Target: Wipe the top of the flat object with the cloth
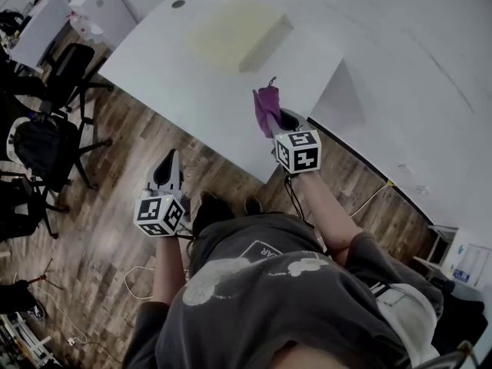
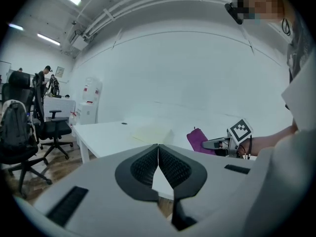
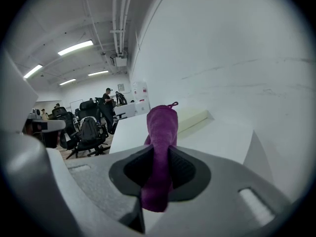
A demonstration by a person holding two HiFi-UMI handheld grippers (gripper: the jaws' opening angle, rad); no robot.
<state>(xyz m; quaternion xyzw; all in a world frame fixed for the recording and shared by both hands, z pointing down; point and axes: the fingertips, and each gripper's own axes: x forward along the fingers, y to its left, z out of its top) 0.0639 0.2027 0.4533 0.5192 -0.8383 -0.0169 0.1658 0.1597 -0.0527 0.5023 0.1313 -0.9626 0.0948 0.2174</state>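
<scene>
While our right gripper (image 3: 159, 168) is squeezing the purple cloth (image 3: 162, 127) above the table's (image 1: 169, 83) near edge, only the left gripper view is showing our left gripper (image 2: 158, 154) clenched empty.

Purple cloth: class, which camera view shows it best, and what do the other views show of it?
The right gripper view: the purple cloth fills the centre, pinched in the jaws of the right gripper. The head view shows it small, sticking out of that gripper. The left gripper view shows only a small purple patch.
</scene>
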